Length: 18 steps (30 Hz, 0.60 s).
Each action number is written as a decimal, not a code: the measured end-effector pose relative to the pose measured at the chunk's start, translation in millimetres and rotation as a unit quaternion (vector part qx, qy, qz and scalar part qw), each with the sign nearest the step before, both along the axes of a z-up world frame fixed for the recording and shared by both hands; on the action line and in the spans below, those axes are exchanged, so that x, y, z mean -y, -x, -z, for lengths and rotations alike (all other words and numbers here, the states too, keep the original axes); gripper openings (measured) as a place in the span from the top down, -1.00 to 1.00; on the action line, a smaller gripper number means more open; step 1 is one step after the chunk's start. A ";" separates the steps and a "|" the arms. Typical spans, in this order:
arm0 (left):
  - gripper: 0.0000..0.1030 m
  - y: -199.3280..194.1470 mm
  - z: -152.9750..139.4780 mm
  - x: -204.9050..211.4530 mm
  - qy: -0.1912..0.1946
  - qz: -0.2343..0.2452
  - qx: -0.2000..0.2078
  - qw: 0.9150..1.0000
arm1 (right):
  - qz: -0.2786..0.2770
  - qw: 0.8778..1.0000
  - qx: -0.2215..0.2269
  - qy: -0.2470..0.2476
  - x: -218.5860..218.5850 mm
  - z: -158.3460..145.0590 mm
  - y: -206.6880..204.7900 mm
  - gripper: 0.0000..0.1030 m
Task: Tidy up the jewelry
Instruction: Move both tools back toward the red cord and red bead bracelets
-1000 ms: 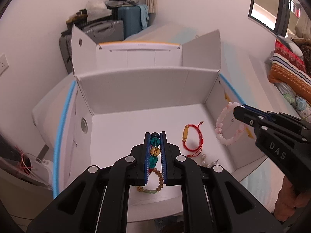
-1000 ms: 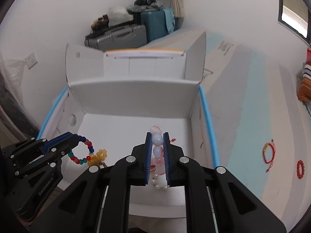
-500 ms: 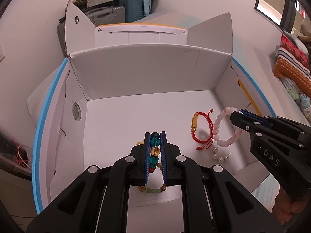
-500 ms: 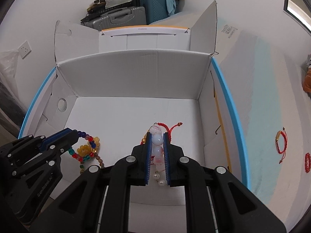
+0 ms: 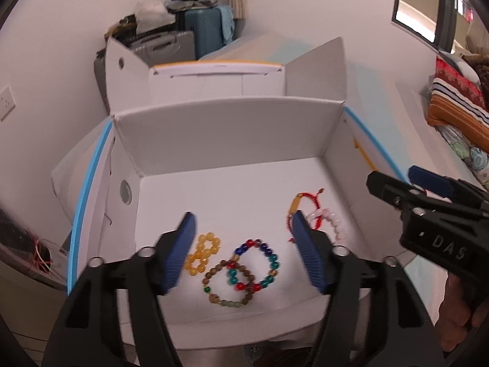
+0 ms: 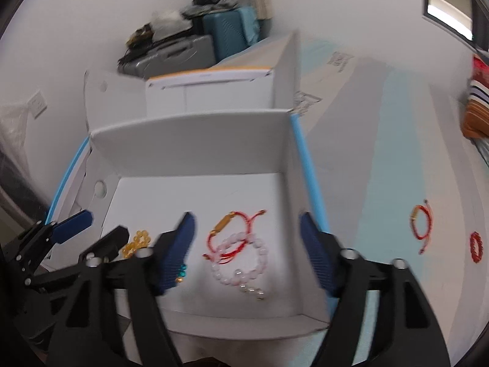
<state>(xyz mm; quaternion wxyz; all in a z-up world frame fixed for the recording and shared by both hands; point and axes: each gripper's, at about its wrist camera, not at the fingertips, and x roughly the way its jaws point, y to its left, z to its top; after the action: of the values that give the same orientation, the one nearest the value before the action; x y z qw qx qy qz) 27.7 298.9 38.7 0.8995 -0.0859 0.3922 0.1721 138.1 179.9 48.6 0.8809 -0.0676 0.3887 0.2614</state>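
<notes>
An open white cardboard box (image 5: 232, 128) (image 6: 195, 143) holds the jewelry. On its floor lie a multicoloured bead bracelet (image 5: 269, 260), a brown bead bracelet (image 5: 214, 275) and a yellow bead bracelet (image 5: 203, 252) (image 6: 136, 241). My left gripper (image 5: 244, 250) is open and empty above them. A pink bead bracelet (image 6: 259, 253) (image 5: 331, 220), a red cord bracelet (image 6: 235, 223) (image 5: 305, 202) and pearls (image 6: 252, 290) lie to the right. My right gripper (image 6: 247, 247) (image 5: 409, 180) is open and empty above these.
Outside the box on the pale blue surface lie a second red cord bracelet (image 6: 421, 223) and a red bead bracelet (image 6: 475, 246). Suitcases (image 5: 189, 39) stand against the back wall. A striped cushion (image 5: 455, 104) is at the far right.
Both grippers have opened. The multicoloured bracelet dropped from the left one and the pink bracelet from the right one onto the box floor. Both grippers have drawn back slightly.
</notes>
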 end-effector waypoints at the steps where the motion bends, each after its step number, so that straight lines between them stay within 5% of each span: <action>1: -0.48 -1.3 -2.2 3.8 -0.002 0.002 0.003 1.000 | 0.006 1.000 0.002 0.000 6.2 -2.1 -0.7 -0.49; 9: -0.88 -16.9 -21.3 58.6 -0.018 0.039 0.025 0.999 | 0.050 0.998 0.031 0.006 73.2 -22.6 -7.1 -0.75; 18: -0.89 -55.6 -20.6 148.1 -0.030 0.106 0.019 0.994 | 0.098 0.994 0.044 0.004 170.0 -29.8 -17.3 -0.85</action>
<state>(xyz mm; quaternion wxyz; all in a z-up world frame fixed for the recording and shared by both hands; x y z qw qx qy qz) 83.3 150.9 59.3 0.9223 -0.0201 0.3763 0.0857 155.5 9.8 78.4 0.9184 -0.0442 0.3550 0.1691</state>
